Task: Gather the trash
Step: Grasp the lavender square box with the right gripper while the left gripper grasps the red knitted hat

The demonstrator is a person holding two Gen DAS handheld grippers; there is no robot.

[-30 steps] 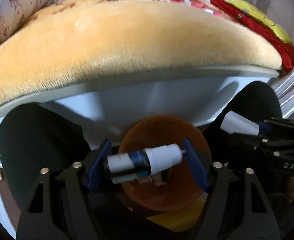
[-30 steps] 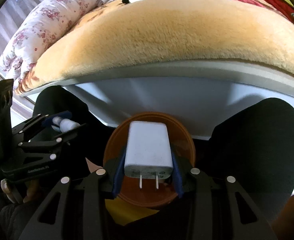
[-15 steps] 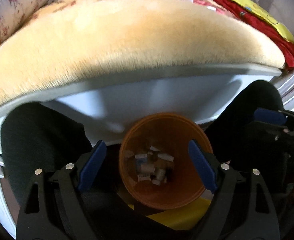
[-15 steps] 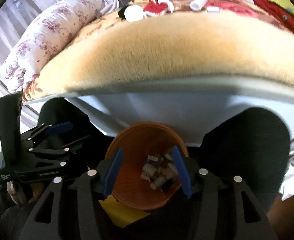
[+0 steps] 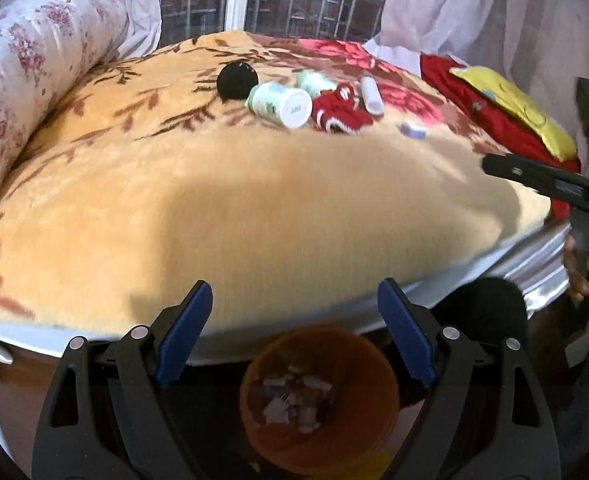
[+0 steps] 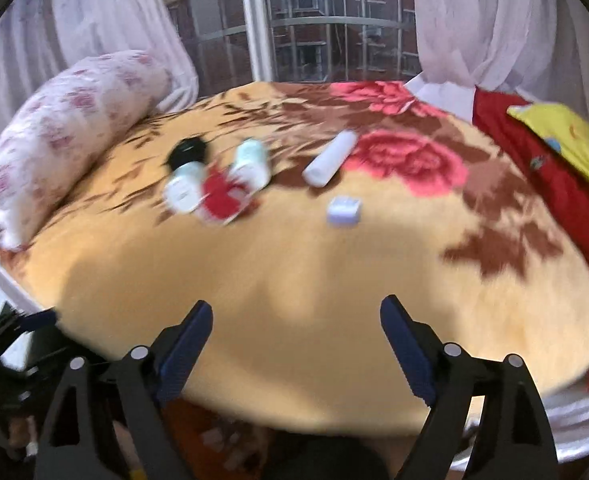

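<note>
The right gripper (image 6: 296, 346) is opening wide with nothing in it, the left gripper (image 5: 294, 334) is spread and empty too, both dropped their trash into the orange bin (image 5: 320, 400) below the bed (image 5: 254, 208), where more bottles (image 5: 280, 104) wait.

On floral blanket (image 6: 294, 264): two white-green bottles (image 5: 280, 104), one black round lid (image 5: 237, 81), one red knit item (image 5: 340, 116), one white tube (image 6: 329, 157), one small white box (image 6: 344, 210). Below blanket edge: one orange bin (image 5: 320, 400).
</note>
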